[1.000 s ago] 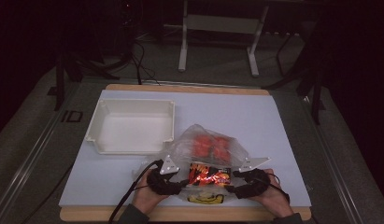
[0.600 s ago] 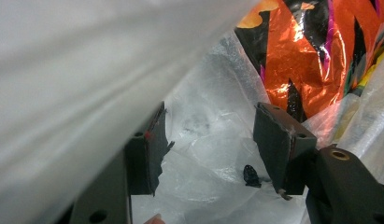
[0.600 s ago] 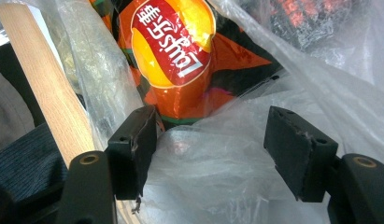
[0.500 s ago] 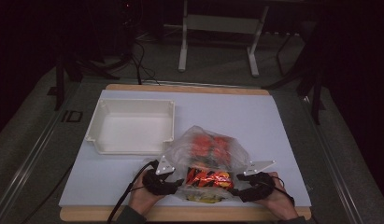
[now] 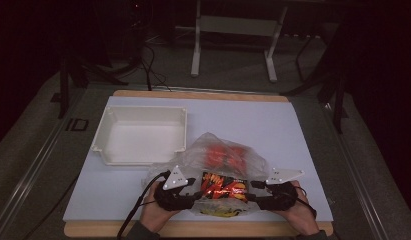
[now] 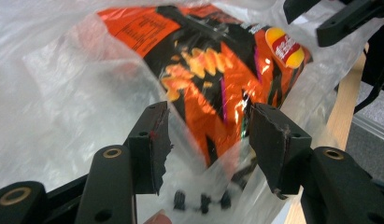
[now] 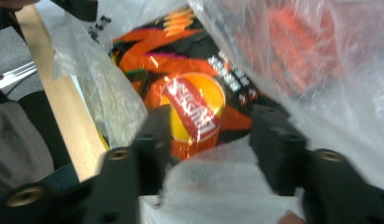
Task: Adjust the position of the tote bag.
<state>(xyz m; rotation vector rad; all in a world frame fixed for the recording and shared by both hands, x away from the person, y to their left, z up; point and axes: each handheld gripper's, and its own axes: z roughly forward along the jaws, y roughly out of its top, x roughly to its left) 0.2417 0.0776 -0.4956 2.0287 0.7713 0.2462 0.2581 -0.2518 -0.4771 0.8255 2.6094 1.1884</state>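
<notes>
An orange and black snack packet (image 5: pixel 223 187) lies inside a clear plastic bag (image 5: pixel 228 155) at the table's front middle, with red packets deeper in the bag. My left gripper (image 5: pixel 193 186) grips the packet's left end; in the left gripper view the packet (image 6: pixel 213 84) and bag film sit between my jaws (image 6: pixel 209 140), which have just been closing a little. My right gripper (image 5: pixel 254 187) holds the right end. Its jaws (image 7: pixel 210 140) have just been closing onto the end with the yellow and red logo (image 7: pixel 194 112).
A white empty tray (image 5: pixel 140 135) stands on the white mat (image 5: pixel 283 125) behind and left of the bag. The wooden board's front edge (image 5: pixel 193 229) runs just under my hands. Dark floor and a metal stand's legs lie beyond the table.
The right gripper's jaws have come in on the packet's right end. The left hand has risen slightly with the packet's left end. The tray has not moved.
</notes>
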